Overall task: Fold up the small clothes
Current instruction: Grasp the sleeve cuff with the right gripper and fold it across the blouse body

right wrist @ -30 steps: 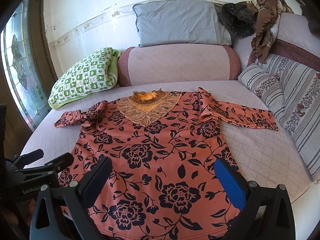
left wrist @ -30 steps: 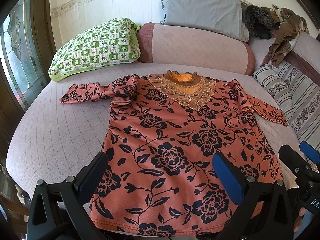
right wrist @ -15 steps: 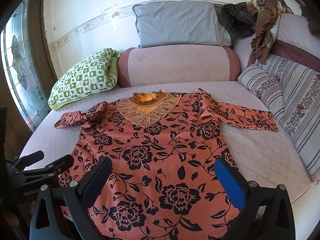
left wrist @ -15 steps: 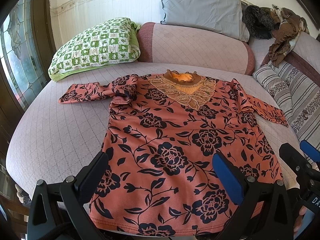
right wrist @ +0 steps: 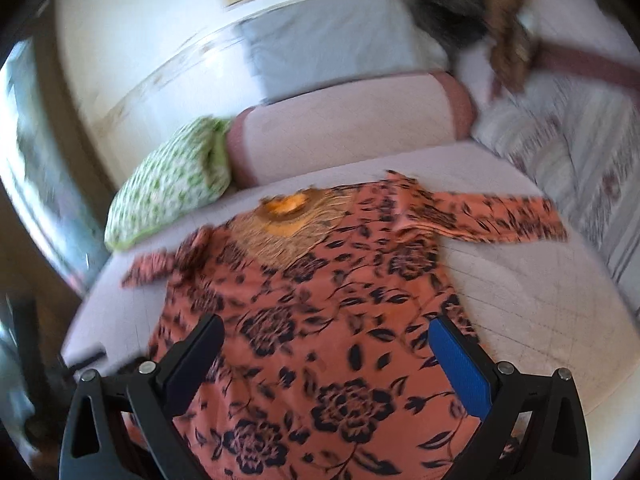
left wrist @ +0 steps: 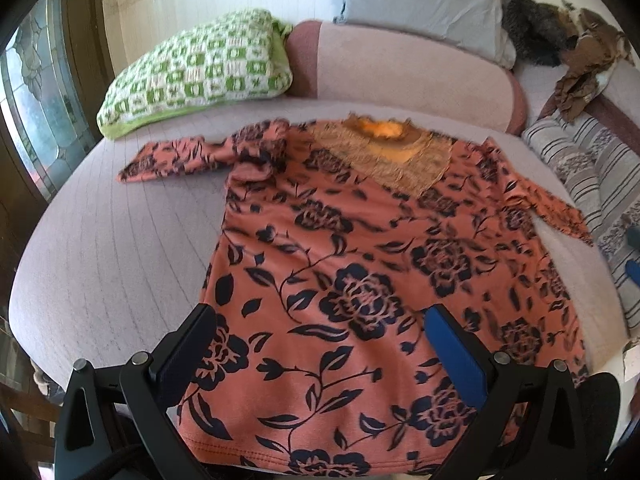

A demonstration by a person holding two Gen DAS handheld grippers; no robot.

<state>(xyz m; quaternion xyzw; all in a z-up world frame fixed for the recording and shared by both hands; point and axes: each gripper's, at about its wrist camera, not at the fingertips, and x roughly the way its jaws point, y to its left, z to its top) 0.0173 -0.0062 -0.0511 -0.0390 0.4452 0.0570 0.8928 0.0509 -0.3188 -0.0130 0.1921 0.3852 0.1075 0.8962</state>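
An orange blouse (left wrist: 360, 280) with dark flower print and a lace collar lies flat, face up, on the pink quilted bed (left wrist: 112, 260), both sleeves spread out. My left gripper (left wrist: 320, 332) hangs open above the blouse's lower hem with nothing between its fingers. In the right wrist view the same blouse (right wrist: 320, 320) fills the middle, its right sleeve (right wrist: 492, 220) stretched to the right. My right gripper (right wrist: 326, 346) is open over the lower half of the blouse, holding nothing. That view is blurred.
A green checked pillow (left wrist: 192, 76) lies at the back left, a pink bolster (left wrist: 412, 76) and a grey pillow (left wrist: 420, 0) behind the collar. Striped cushions (left wrist: 588, 176) and brown clothes (left wrist: 584, 68) line the right side. A window (left wrist: 36, 112) stands on the left.
Both grippers have moved: the right one swings fast, tilting and blurring its view, and has left most of the left view. The blouse lies as before. Both stay open.
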